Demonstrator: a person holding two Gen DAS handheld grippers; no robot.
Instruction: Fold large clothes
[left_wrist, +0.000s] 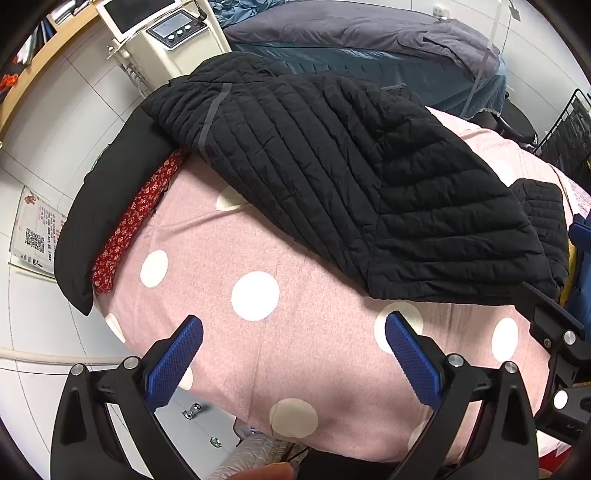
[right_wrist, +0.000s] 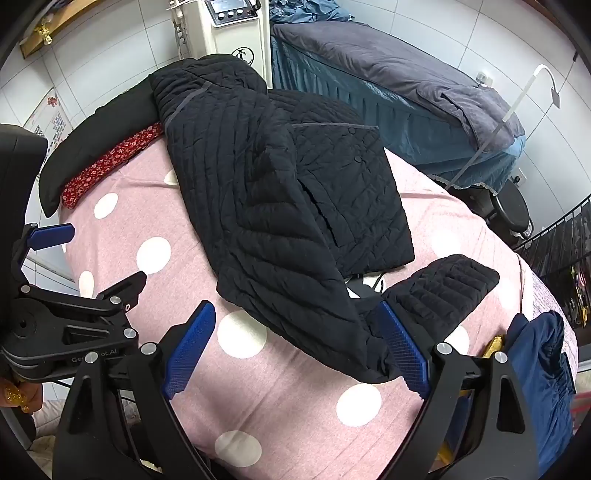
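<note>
The left hand-held gripper (left_wrist: 293, 332) is wide open with nothing between its blue pads (left_wrist: 173, 363), just hovering over the pink dotted sheet (left_wrist: 229, 236) near the front edge of the bed. The right hand-held gripper (right_wrist: 297, 319) is spread wide too, and it isn't clamping anything, though the jacket's (right_wrist: 258, 206) lower corner hangs right up against its right pad (right_wrist: 404, 349), looks like touching it.

The jacket is a black quilted one, lying across the middle of the sheet with one side folded over on itself. In the right wrist view you can see the buttoned panel (right_wrist: 354, 192) lying flat underneath the folded part, and a sleeve (right_wrist: 443, 288) sticking out to the right, just beside the right gripper. From the left wrist view the jacket (left_wrist: 351, 177) sits well ahead of the left gripper, no contact.

At the far left edge of the bed there's a black pillow (left_wrist: 96, 218) with a red floral cloth (left_wrist: 136, 221) tucked against it. Behind the bed is a white machine (right_wrist: 229, 33) with knobs, and a second bed with a grey blanket (right_wrist: 399, 62). Something dark blue (right_wrist: 543, 384) is bunched at the right edge.
</note>
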